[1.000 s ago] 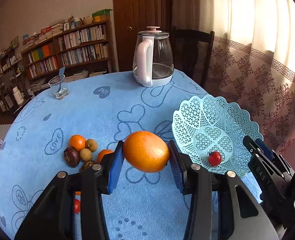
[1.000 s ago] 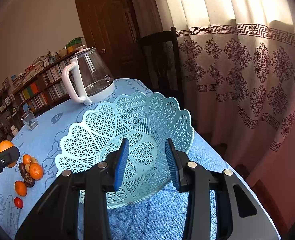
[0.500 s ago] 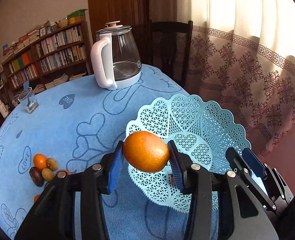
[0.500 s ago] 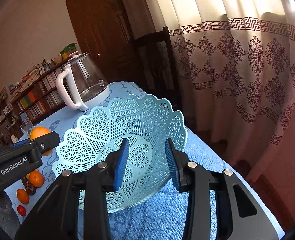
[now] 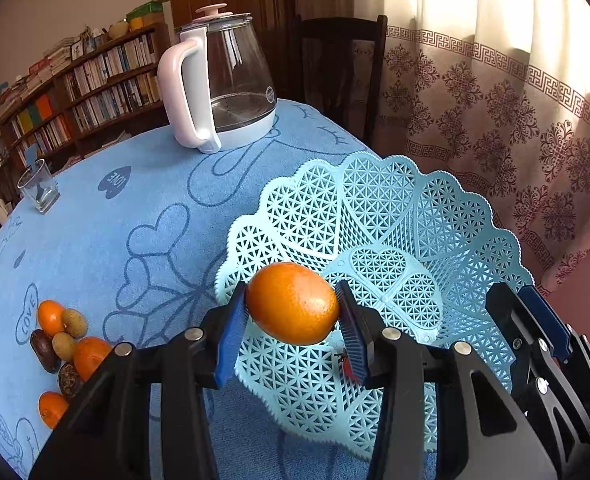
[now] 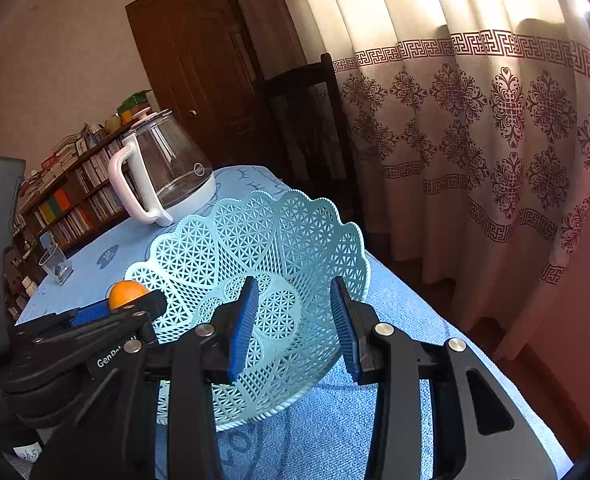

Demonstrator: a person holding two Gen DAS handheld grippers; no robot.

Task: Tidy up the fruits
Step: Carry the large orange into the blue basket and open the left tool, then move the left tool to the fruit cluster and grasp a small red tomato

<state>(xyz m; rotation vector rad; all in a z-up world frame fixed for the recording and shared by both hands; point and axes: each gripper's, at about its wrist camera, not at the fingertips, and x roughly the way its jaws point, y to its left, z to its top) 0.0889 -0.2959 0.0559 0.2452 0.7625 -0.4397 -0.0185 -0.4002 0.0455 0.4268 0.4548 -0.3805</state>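
The round table under its light-blue heart-printed cloth (image 5: pixel 143 200) carries everything inspected. At its far edge stands a clear glass kettle with a white handle (image 5: pixel 223 80); a small empty drinking glass (image 5: pixel 38 186) sits toward the far left edge.

Near the right edge rests the pale turquoise plastic lattice basket with a scalloped rim (image 5: pixel 435 200). It appears tilted, though whether the right gripper (image 6: pixel 293 322) bears on it cannot be told; that gripper's blue pads stand moderately apart over the basket's near rim with nothing visibly clamped between them.

The left gripper (image 5: pixel 293 318) is closed on a large smooth orange (image 5: pixel 293 304), pads pressing its two ends. The fruit hangs above the basket's near-left wall, not yet over the centre. A small red item shows just behind the right-hand pad; what it is cannot be told.

By the near left edge lies the remaining pile of small oranges, tan round fruits and dark brown fruits (image 5: pixel 65 344), unsorted.

Risks noted: released here, the orange would likely strike the sloping wall and could roll out or tip the light basket toward the table's right edge. The end-to-end grip on a smooth skin could also slip early. Most of the task remains.
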